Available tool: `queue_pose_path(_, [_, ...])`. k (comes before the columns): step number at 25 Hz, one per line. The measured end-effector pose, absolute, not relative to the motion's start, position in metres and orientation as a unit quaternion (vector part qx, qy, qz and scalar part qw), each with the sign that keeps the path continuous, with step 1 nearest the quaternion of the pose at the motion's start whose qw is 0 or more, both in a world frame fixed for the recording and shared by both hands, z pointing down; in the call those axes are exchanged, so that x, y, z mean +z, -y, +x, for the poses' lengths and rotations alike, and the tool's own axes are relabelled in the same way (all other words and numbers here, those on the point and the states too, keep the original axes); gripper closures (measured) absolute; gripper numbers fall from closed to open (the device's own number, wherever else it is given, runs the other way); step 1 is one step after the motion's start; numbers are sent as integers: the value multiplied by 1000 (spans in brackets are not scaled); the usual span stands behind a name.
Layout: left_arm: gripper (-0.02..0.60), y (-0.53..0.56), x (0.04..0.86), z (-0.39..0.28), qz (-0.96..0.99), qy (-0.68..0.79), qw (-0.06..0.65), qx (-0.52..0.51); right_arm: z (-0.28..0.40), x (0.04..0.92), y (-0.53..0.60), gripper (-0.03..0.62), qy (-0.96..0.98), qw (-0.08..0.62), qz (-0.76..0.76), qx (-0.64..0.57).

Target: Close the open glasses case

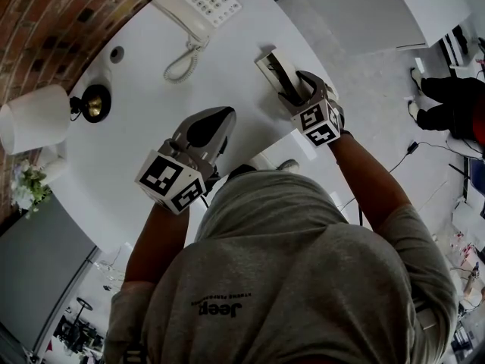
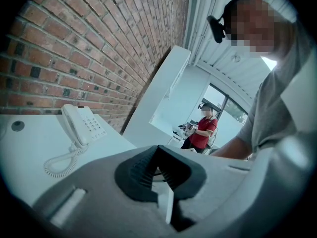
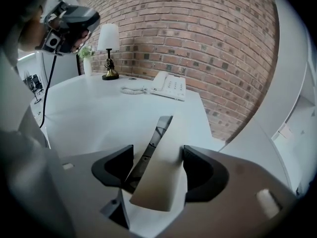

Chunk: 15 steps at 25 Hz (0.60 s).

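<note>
Far left, well clear of the left claw (image 1: pixel 225 114): a small plant (image 1: pixel 30 180), then a lamp (image 1: pixel 34 116) with a white shade and a brass base, both at the worktop's (image 1: pixel 151 82) edge under the brick wall (image 1: pixel 45 21). A round cable hole (image 1: pixel 116 53) sits beyond the lamp.

Left claw: jaws closed tip to tip, nothing between them. It hangs above the worktop, touching nothing. A corded white telephone (image 1: pixel 198 2) lies ahead of it, slightly to its right and well apart, with its coiled cord trailing back toward the claw.

Right claw (image 3: pixel 158 155): jaws stand either side of the glasses case (image 1: pixel 274 65), which rests near the worktop's right edge. The case is open in a narrow wedge, its dark lining showing along the gap. Whether glasses lie inside cannot be told. The pale lid lies against the right pad and the dark-lined half meets the left pad, so the claw grips the case across its two halves. In the right gripper view the phone lies beyond this claw and the lamp farther off to its left.

Surface: white, curved, otherwise bare.

Room: a grey floor (image 1: pixel 364 74) to the right of the right claw, where a person's dark-trousered legs (image 1: pixel 447 101) show at the frame edge. In the left gripper view, a white partition (image 2: pixel 163 93) stands past the worktop, and a person in a red shirt (image 2: pixel 204 128) stands in the distance.
</note>
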<state>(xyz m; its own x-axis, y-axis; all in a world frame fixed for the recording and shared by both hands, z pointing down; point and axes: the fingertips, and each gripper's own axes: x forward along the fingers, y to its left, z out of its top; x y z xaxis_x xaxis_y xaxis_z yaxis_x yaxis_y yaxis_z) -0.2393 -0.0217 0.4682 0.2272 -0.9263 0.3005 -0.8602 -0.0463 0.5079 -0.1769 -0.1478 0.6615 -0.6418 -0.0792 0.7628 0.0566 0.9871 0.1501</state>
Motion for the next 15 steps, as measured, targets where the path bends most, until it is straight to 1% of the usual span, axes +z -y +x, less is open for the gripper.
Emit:
queue_pose_path(2, [584,22,468,-238,721,619,307,-54,-177,662,145,292,902,423,5,-88])
queue_pose_path(3, [584,21,469,-238,721,619,308,-53,-177,663,144,310,901,424,4,-90])
queue_pose_path(9, [584,22,469,-236,722,618,305,-53,-177,664,143,309,900,427,2,-87])
queue_pose_path(14, [584,22,465,-237,724,617,303,-52,-182,658,134,272,902,426,-18,-64])
queue_pose_path(15, [584,21,465,-238,724,617,303,-51,-184,656,131,256,903,424,-21,-63])
